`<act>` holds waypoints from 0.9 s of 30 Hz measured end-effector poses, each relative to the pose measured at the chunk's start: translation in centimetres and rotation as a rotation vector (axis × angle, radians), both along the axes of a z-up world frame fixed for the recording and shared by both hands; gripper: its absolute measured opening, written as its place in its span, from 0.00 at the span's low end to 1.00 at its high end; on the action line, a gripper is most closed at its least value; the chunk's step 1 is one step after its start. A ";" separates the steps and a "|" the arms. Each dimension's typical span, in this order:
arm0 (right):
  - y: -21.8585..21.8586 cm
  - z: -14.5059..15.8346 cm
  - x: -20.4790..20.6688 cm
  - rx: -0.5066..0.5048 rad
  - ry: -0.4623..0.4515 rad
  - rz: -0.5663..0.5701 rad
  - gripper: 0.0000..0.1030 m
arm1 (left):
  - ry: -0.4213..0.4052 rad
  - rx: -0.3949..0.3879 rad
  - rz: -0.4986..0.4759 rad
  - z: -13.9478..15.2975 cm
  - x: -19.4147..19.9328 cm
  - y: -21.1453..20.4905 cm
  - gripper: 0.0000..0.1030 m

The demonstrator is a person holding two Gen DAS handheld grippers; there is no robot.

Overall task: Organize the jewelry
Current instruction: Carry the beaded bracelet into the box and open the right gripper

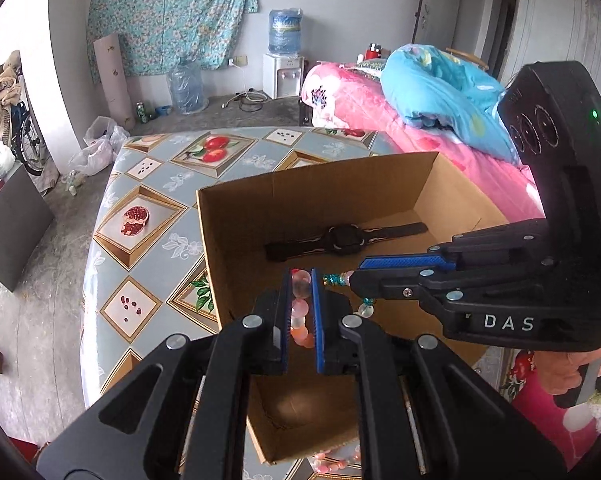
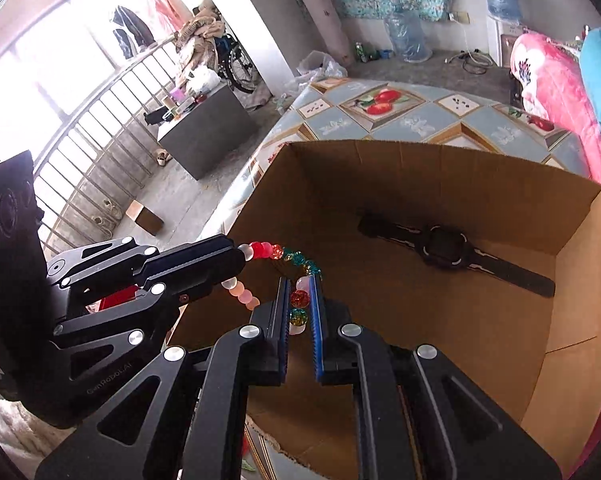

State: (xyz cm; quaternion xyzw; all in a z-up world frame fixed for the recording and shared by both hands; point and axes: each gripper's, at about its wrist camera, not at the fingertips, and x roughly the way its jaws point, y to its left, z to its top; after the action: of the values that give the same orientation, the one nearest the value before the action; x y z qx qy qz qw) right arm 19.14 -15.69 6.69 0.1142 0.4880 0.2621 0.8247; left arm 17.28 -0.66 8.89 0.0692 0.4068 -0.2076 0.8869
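Both grippers pinch one bead bracelet [image 2: 296, 258] over the open cardboard box [image 1: 236, 216]. The left gripper [image 1: 301, 280] is nearly closed on its pale pink beads, the right gripper [image 2: 300, 286] nearly closed on red and teal ones. Fingers hide part of the strand. At frame centre a black watch [image 2: 444, 246] lies on the box floor with bare cardboard around it. Only the left view shows a second bracelet [image 1: 336, 460], cut off at bottom centre, and a hand [image 1: 568, 372].
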 end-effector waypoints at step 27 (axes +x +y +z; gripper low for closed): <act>-2.4 1.0 -6.1 0.057 -0.112 -0.071 0.38 | -0.124 -0.153 0.041 2.4 -4.9 4.1 0.22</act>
State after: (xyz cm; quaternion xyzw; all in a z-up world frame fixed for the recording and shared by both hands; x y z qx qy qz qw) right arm 13.09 -18.10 7.70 0.1399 0.4292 0.2525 0.8558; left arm 12.43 3.41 11.29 0.0058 0.3352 -0.2149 0.9173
